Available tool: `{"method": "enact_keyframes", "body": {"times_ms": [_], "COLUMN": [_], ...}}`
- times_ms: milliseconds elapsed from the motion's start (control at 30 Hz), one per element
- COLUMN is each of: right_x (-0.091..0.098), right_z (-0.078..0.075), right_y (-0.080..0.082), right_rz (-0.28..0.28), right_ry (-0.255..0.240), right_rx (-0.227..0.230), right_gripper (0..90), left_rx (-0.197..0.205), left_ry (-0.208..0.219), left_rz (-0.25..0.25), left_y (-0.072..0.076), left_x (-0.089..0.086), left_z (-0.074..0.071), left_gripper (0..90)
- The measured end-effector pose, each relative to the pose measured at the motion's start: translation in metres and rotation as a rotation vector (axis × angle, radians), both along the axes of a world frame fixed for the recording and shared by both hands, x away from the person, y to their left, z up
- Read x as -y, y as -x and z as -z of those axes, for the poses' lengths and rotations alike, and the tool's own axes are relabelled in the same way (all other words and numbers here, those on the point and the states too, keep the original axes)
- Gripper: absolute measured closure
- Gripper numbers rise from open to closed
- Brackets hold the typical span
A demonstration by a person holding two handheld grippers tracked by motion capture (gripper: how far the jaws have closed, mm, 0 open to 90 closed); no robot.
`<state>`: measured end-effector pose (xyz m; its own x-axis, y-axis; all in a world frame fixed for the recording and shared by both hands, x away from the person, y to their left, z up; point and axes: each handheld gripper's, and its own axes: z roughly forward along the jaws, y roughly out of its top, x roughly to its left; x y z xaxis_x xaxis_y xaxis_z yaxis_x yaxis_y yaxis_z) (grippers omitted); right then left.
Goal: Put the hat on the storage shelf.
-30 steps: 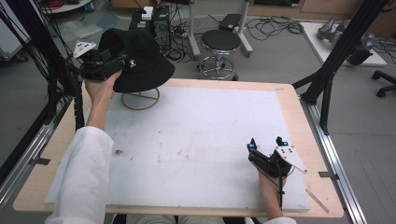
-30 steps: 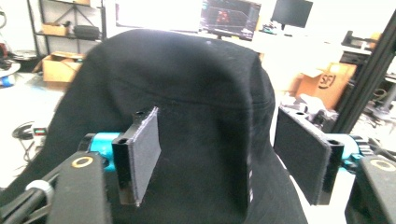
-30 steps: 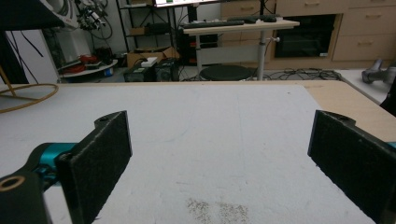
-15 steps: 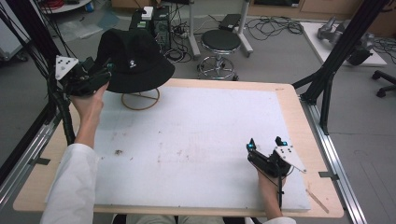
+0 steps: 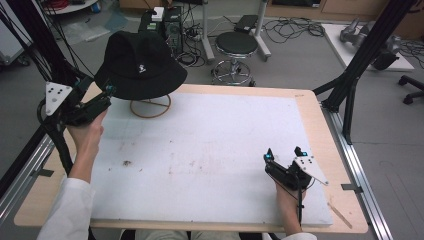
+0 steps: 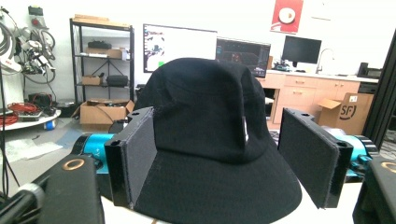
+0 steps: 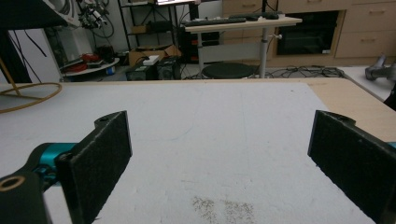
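Straight ahead of the gaping, empty left gripper [image 5: 106, 93], just beside it: black fabric bucket hat [image 5: 140, 66] on wire stand

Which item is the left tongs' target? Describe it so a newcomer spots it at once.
Start at the white mat covering the wooden table and go to its far left corner. There a black bucket hat sits raised on a thin wire stand with a ring base. It is the one soft, dark item on the mat, with a small white logo on its crown.
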<state>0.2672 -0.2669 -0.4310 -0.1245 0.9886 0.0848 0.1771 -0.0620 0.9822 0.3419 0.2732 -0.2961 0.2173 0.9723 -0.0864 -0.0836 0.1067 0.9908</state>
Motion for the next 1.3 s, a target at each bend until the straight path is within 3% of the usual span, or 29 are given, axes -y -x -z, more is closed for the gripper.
{"method": "enact_keyframes", "body": {"times_ms": [333,667,933,1300], "right_x": [-0.001,-0.001,-0.002,-0.002], "right_z": [0.000,0.001,0.001,0.001], "right_y": [0.000,0.000,0.000,0.000], "right_rz": [-0.001,-0.001,-0.004,-0.004], "right_ry": [0.000,0.010,0.004,0.003], "right_rx": [-0.005,0.001,-0.004,-0.004], "right_gripper": [5.2,5.2,5.2,5.3], "left_rx": [0.021,0.010,-0.037,-0.048], "left_ry": [0.013,0.008,-0.014,-0.020], "left_rz": [-0.001,0.013,0.022,0.013], "left_y": [0.016,0.034,0.044,0.053], "left_x": [-0.004,-0.002,0.001,0.000], "left_z": [0.020,0.045,0.072,0.097], "left_gripper": [24.8,23.2,20.8,20.7]}}
